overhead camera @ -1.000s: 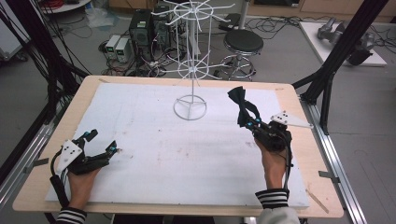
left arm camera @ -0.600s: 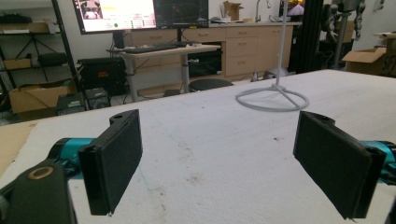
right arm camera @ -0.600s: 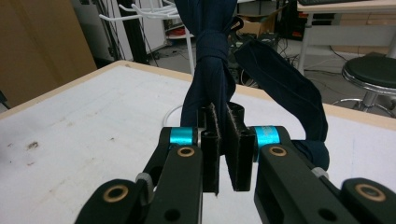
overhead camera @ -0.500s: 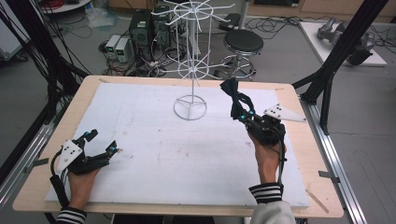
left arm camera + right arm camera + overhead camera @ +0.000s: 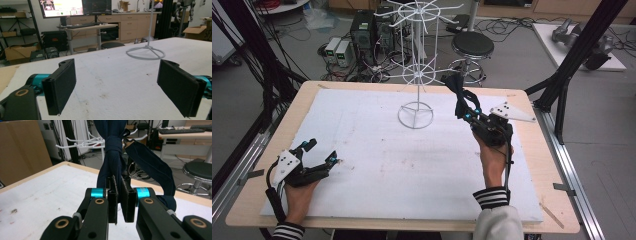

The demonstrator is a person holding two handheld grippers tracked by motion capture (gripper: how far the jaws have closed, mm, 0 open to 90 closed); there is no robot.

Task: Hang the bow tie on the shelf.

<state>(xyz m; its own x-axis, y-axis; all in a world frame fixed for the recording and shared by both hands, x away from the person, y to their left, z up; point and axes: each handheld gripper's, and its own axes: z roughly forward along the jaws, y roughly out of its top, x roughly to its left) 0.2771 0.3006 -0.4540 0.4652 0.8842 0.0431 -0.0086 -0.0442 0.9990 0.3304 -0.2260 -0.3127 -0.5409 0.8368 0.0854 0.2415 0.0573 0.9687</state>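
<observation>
Navy bow tie (image 5: pixel 117 150) is clamped in the right gripper (image 5: pixel 464 102), raised near the white wire rack (image 5: pixel 417 75) but not yet hung, while the left gripper (image 5: pixel 319 155) rests wide open on the table (image 5: pixel 377 165).

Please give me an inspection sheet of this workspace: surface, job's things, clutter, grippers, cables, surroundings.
Surface: white foam board on a wooden table, lightly stained.
Job's things: dark blue bow tie; white wire display rack standing at the far middle.
Clutter: nothing seen.
Grippers: left gripper open, resting low on the board; right gripper shut on the bow tie, raised near the rack.
Cables: black bundles hang at the left.
Surroundings: stool, electronics boxes on the floor.
</observation>
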